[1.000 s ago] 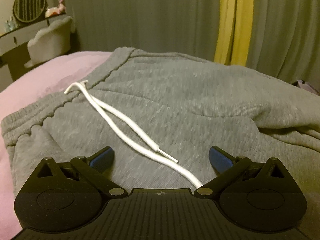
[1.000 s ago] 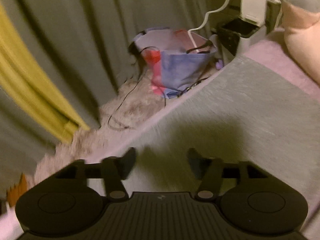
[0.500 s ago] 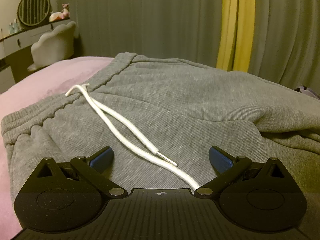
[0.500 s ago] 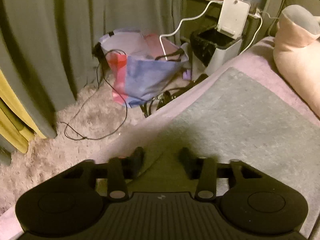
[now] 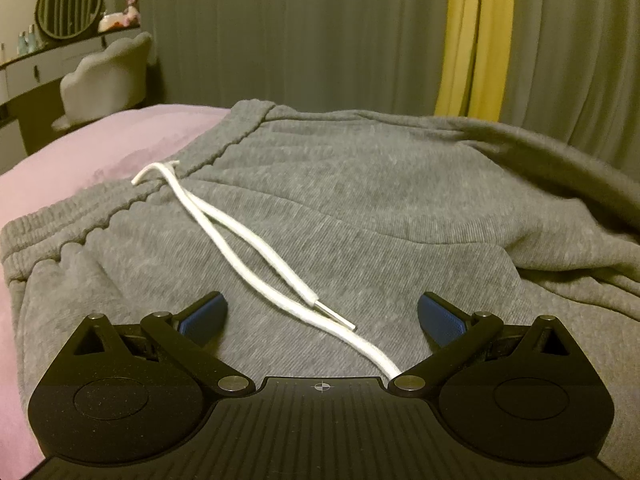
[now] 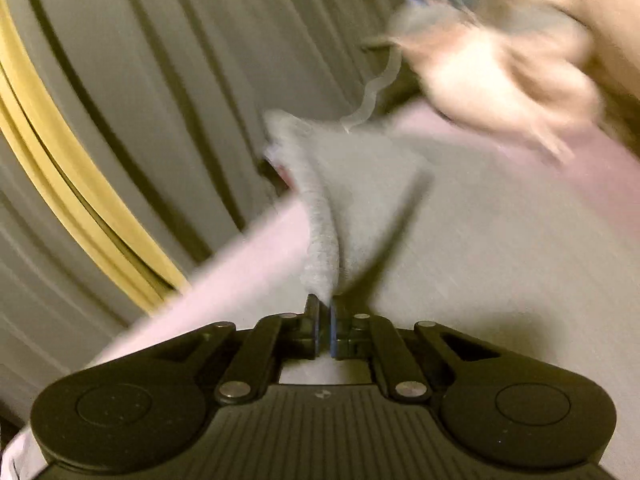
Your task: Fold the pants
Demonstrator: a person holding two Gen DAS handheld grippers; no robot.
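Pants [image 5: 360, 200] lie flat on the pink bed [image 5: 80, 152]; right gripper [image 6: 324, 320] jaws have just closed, pinching a leg hem to start the fold, while left gripper [image 5: 322, 316] stays spread over the drawstring [image 5: 248, 236]

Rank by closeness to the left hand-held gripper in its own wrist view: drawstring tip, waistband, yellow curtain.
1. Drawstring tip: between the open fingers of the left hand-held gripper.
2. Waistband: farther back, left.
3. Yellow curtain: beyond the bed, upper right.
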